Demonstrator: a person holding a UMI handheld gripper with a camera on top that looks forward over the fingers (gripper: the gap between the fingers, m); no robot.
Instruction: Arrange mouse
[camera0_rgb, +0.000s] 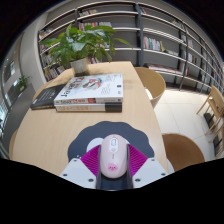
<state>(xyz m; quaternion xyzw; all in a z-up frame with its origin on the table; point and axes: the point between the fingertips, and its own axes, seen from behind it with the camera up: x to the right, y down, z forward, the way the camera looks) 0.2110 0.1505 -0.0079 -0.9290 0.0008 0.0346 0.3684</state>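
The gripper (112, 168) sits low over the near end of the wooden table (50, 130), its two fingers parted only about as wide as the white mouse (111, 156) that stands between them. The magenta pads (93, 160) flank the mouse closely on both sides, though I cannot tell whether they actually press on it. The mouse points away from the gripper, resting on a dark round mouse mat (108, 142) at the table's near edge.

Beyond the mouse, toward the middle of the table, lies a stack of books (90, 90) with a red and white cover on top. Just beside that stack is a dark book (45, 98) lying flat. Farther along the table from the mouse stands a leafy potted plant (82, 45).

A light wooden chair (153, 84) is drawn up to the table's side, past the books. Behind everything, well beyond the table's far end, tall bookshelves (160, 35) curve around the room.
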